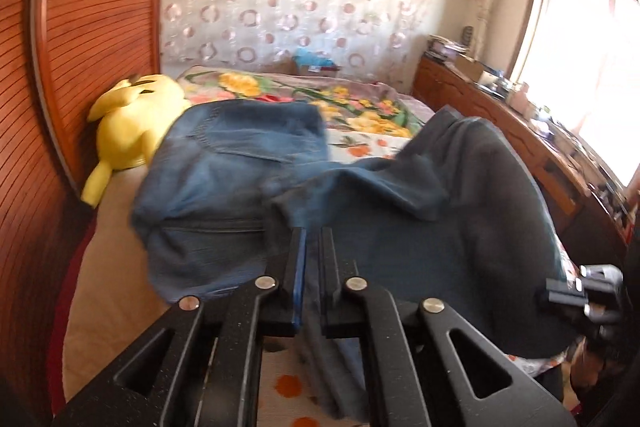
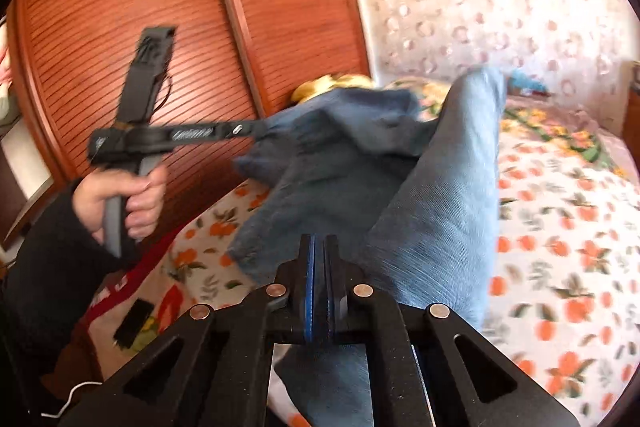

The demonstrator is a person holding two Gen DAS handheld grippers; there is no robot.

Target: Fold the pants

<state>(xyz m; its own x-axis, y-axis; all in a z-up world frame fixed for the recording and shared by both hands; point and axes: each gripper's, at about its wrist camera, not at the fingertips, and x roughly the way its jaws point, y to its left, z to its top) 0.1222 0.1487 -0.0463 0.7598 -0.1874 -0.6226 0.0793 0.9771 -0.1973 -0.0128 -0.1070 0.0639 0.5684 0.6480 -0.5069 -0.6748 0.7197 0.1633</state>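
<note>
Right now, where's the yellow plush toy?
In the left wrist view the yellow plush toy lies at the left edge of the bed, against the slatted wooden wardrobe, just beyond the jeans.

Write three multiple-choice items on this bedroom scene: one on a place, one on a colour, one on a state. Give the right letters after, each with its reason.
1. Where does the yellow plush toy lie?
A. on the bed, by the wooden slatted wall
B. on the dresser by the window
C. on the floor

2. What colour are the pants?
A. red
B. blue denim
C. white

3. How does the left gripper stand?
A. wide open over the bed
B. shut on the pants
C. shut on the plush toy

Answers:
1 A: the left wrist view shows the toy on the mattress edge beside the slats.
2 B: both views show faded blue denim.
3 B: its jaws are nearly together with denim running between them.
</note>
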